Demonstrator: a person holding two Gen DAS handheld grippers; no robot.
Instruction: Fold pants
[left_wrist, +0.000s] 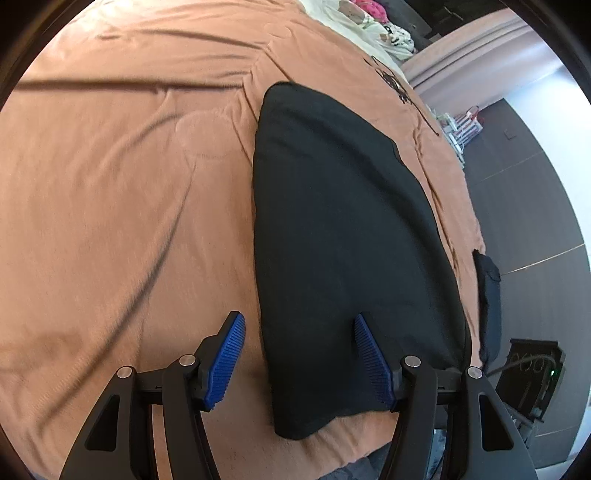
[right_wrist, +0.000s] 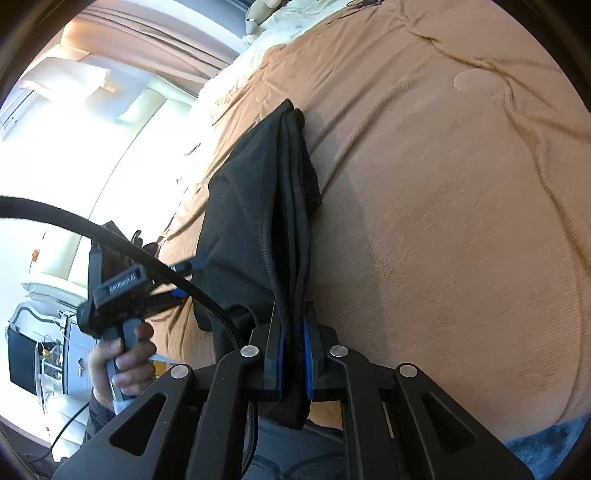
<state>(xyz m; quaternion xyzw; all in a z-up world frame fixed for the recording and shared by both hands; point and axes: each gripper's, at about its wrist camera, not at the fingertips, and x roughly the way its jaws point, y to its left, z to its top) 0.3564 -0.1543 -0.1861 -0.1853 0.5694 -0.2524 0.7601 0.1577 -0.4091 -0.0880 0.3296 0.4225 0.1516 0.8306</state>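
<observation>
The black pants (left_wrist: 332, 229) lie folded lengthwise on the orange bedspread (left_wrist: 110, 221). My left gripper (left_wrist: 299, 347) is open, its blue pads straddling the pants' left edge near the near end; it holds nothing. In the right wrist view my right gripper (right_wrist: 293, 354) is shut on the layered edge of the black pants (right_wrist: 258, 206), which rise from the bedspread (right_wrist: 461, 221) into the jaws. The left gripper (right_wrist: 177, 284) and the hand holding it show at the left of that view, beside the pants.
Pillows and a cream blanket (left_wrist: 369, 26) lie at the bed's far end. A dark small cloth (left_wrist: 489, 306) hangs at the bed's right edge. Dark floor (left_wrist: 535, 206) and a box with cables (left_wrist: 532, 373) lie beyond. A black cable (right_wrist: 110, 240) crosses the right view.
</observation>
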